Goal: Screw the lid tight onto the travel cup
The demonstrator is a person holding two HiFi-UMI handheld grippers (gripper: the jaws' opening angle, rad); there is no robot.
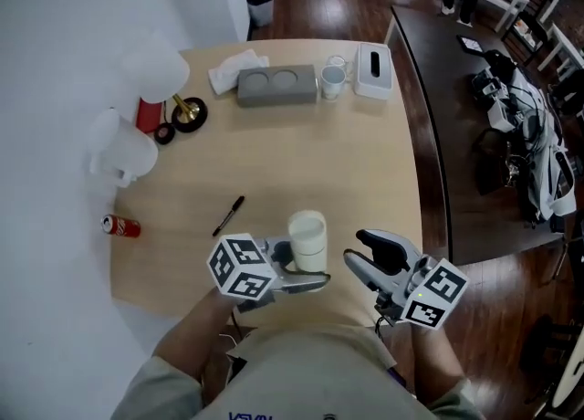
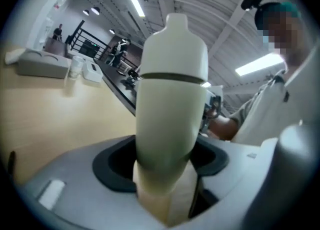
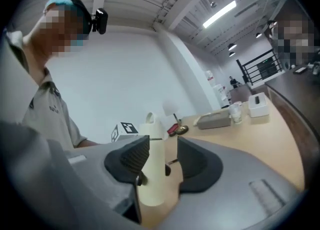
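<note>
While the left gripper [image 1: 299, 268] pinches it low on its body, the travel cup [image 1: 307, 237] is held upright near the near edge of the table [image 1: 365, 162], about midway along that edge. It is one tall, smooth, cream cylinder; in the left gripper view its domed lid [image 2: 175, 49], the same cream and topped by a short rounded spout, meets the body at a thin dark seam. The right gripper [image 1: 358, 246] stands just beside the cup without touching it, its jaws spread and holding nothing; its pads [image 3: 131, 161] are black and finely cross-hatched, set in smooth grey moulded shells. Each of the two grippers carries one white cube with black square markers. The table is pale wood with a rounded outline. One slim black pen [image 1: 228, 215] lies between the cup and the left edge; one red can [image 1: 120, 225] lies on its side at the left edge. Along the far edge stand one grey tray [image 1: 276, 86] with two round hollows, one pale mug [image 1: 332, 82] and one white tissue box [image 1: 373, 71].
</note>
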